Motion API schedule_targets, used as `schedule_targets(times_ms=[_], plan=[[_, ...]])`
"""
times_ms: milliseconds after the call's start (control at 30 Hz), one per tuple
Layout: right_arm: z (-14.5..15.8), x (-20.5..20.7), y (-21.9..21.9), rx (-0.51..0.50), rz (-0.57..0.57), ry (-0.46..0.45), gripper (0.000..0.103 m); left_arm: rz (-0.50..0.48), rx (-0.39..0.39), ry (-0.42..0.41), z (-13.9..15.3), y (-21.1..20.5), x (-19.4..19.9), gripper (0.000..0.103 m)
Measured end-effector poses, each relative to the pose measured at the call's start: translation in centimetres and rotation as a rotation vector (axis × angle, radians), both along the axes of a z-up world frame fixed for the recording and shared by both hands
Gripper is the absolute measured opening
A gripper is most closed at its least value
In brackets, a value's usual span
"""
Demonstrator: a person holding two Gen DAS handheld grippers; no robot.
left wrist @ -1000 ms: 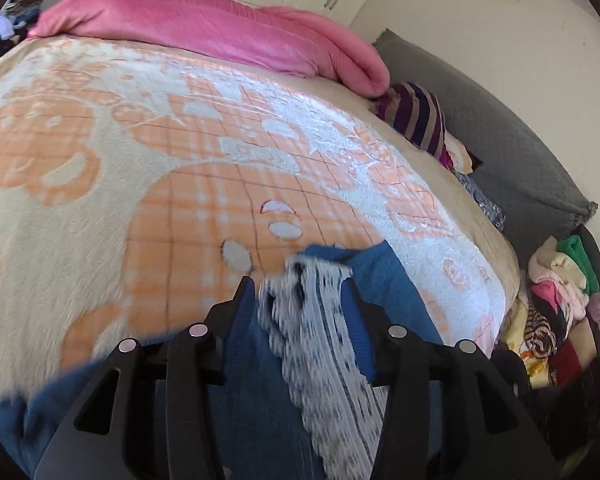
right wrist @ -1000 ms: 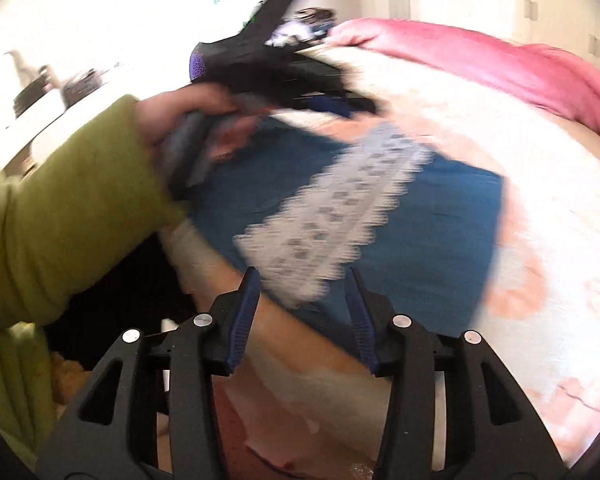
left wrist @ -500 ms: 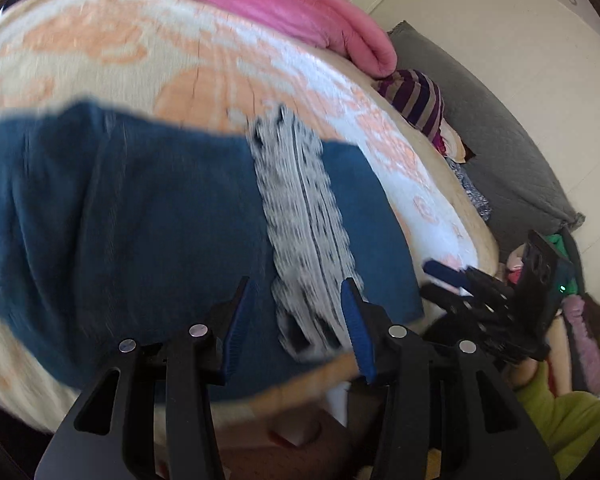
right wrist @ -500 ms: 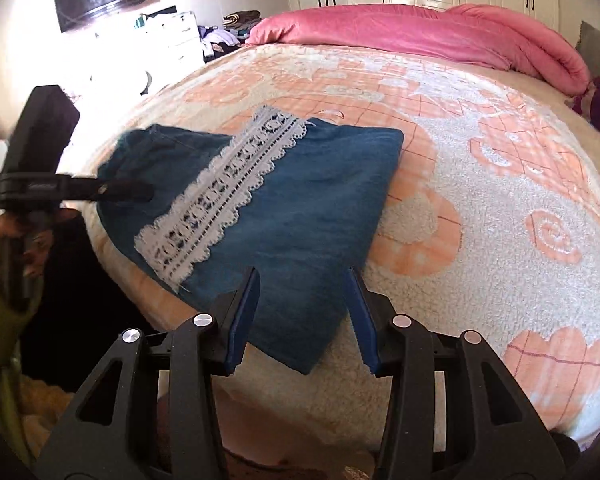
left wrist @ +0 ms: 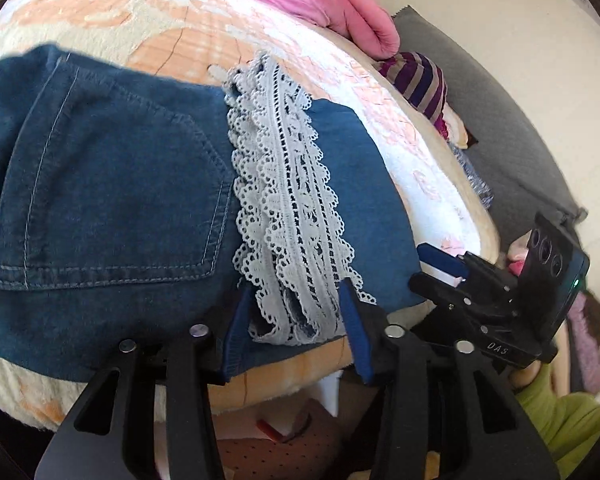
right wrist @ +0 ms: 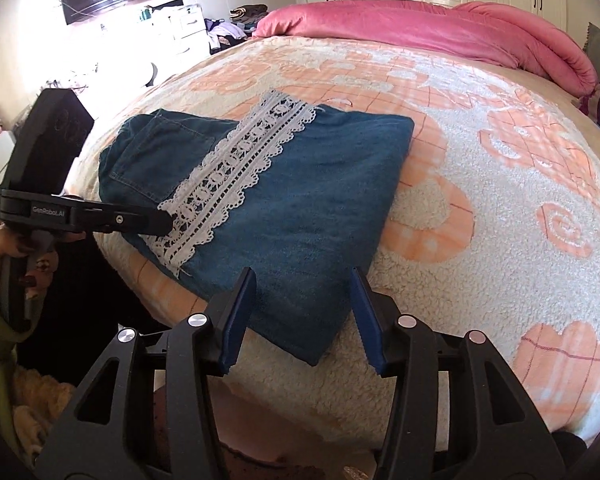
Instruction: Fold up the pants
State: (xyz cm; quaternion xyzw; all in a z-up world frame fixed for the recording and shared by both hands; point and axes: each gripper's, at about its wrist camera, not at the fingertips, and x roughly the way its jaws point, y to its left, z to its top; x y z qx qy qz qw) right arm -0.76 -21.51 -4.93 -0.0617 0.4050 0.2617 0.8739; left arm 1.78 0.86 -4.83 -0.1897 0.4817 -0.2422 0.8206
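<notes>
Two grippers work the near edge of the bed (right wrist: 480, 208): our left gripper (left wrist: 292, 312), its jaws just narrowed, brackets the lace trim (left wrist: 284, 200) without visibly pinching it, while our right gripper (right wrist: 304, 312) hangs part-open over the near corner of the folded denim pants (right wrist: 292, 200), which lie close to the mattress edge. We judge the risk plain: a tug on loose lace alone could drag the top layer and undo the fold, or slide the bundle off the edge. Beyond lie the pink duvet (right wrist: 420, 28) and wardrobe; we see no containers holding anything.
</notes>
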Motion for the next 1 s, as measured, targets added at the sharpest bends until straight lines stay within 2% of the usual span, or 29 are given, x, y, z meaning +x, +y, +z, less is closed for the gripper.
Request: schedule_targets(times_ms=[33, 133, 233, 333, 433, 633, 733, 833, 933, 1000], plan=[[0.0, 0.0, 0.0, 0.000, -0.002, 0.000, 0.042, -0.025, -0.001, -0.010, 0.2, -0.4, -0.1, 0.014], [0.6, -0.1, -0.3, 0.012, -0.012, -0.017, 0.042, -0.066, 0.050, -0.035, 0.8, -1.4, -0.6, 0.014], [1.7, -0.5, -0.2, 0.055, 0.030, -0.045, 0.043, -0.081, 0.085, -0.033, 0.6, -1.7, -1.0, 0.014], [1.0, -0.6, 1.0, 0.014, 0.075, -0.038, 0.045, -0.070, 0.098, -0.013, -0.1, -1.3, -0.7, 0.016], [-1.3, 0.2, 1.5, -0.051, 0.050, 0.041, 0.044, -0.080, 0.118, -0.020, 0.1, -1.5, -0.6, 0.017], [-1.9, 0.8, 0.9, -0.012, 0.031, 0.082, 0.043, -0.086, 0.141, -0.030, 0.0, -2.5, -0.5, 0.019], [-1.8, 0.7, 0.8, -0.011, 0.034, 0.079, 0.044, -0.088, 0.145, -0.041, 0.2, -2.5, -0.9, 0.021], [-0.9, 0.3, 0.4, 0.014, 0.018, 0.062, 0.046, -0.081, 0.143, -0.054, 0.6, -2.1, -1.2, 0.028], [0.7, 0.2, -0.5, 0.044, -0.019, 0.028, 0.051, -0.064, 0.159, -0.087, 1.4, -1.2, -1.5, 0.038], [1.4, 0.4, -1.1, 0.082, -0.036, 0.027, 0.054, -0.051, 0.170, -0.117, 2.3, -1.0, -1.7, 0.038]])
